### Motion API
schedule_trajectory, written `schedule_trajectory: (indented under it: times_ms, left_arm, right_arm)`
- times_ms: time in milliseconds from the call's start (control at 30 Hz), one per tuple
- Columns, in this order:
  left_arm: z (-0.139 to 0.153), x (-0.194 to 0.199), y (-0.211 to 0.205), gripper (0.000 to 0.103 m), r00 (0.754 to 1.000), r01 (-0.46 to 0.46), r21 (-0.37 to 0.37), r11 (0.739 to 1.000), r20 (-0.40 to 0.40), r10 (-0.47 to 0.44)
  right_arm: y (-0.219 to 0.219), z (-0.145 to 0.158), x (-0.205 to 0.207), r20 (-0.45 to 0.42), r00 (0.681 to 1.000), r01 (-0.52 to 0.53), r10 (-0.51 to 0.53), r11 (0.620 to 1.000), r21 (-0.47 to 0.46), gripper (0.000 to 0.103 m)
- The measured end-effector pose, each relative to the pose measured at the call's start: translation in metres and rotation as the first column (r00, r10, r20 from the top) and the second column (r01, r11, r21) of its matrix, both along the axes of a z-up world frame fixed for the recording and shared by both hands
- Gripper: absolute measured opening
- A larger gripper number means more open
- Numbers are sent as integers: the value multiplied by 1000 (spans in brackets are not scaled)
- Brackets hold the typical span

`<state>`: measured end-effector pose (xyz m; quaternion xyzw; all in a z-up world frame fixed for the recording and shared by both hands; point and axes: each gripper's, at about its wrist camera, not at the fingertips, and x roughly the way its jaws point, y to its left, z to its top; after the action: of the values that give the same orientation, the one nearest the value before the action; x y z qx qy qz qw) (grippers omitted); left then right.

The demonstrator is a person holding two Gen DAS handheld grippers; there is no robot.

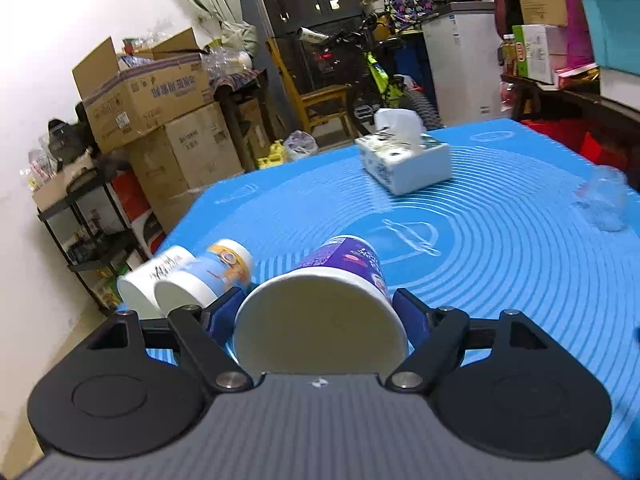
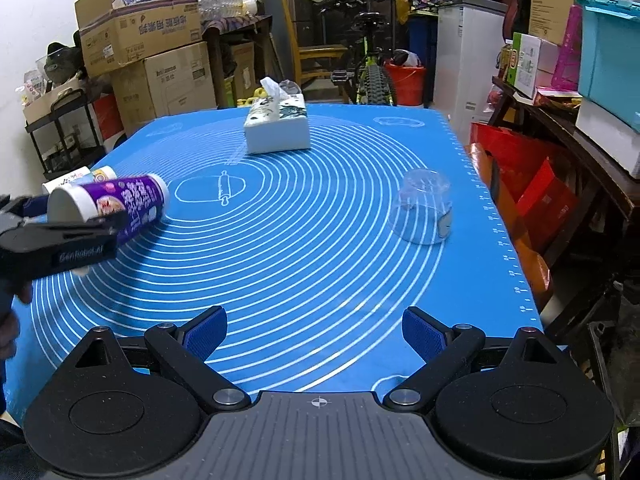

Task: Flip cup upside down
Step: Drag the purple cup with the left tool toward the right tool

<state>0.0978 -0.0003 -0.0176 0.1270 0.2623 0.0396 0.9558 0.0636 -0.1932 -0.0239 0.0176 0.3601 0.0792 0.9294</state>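
Left wrist view is showing the left hand-held gripper (image 1: 320,312) pinching the purple paper cup (image 1: 324,304) between its blue pads, the cup lying roughly sideways with one white end facing the camera. Right wrist view is showing that cup (image 2: 120,208) tilted at the left of the bench (image 2: 320,280), its far end at or just above the blue mat; contact is unclear. The flip is looking roughly half done: turning on and setting down is remaining. Two more paper cups (image 1: 188,284) are lying just beside it. A clear plastic cup (image 2: 422,210) is already sitting inverted on the right. The right hand-held gripper (image 2: 316,338) is hovering spread, holding nothing.
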Motion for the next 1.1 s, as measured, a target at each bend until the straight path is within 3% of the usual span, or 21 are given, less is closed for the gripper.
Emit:
schedule_trajectory:
  times_ms: [267, 467, 633, 867, 1100]
  left_arm:
    - [7, -30, -33, 80, 997, 76, -83, 994, -1, -76]
    - [-1, -46, -47, 80, 995, 73, -163, 984, -60, -84]
    - [-10, -53, -50, 78, 989, 67, -182, 981, -117, -89]
    - [-10, -56, -52, 78, 987, 66, -187, 980, -131, -91]
    - [-10, -56, -53, 87, 982, 81, -188, 979, -152, -110]
  right_arm:
    - [-9, 9, -12, 20, 1000, 21, -21, 1000, 0, 95]
    - [-21, 12, -20, 24, 998, 52, -52, 999, -4, 95]
    - [-27, 10, -24, 15, 998, 61, -61, 998, -6, 95]
    - [-24, 9, -26, 9, 999, 49, -49, 999, -9, 95]
    - [-24, 10, -27, 10, 999, 52, -52, 999, -10, 95]
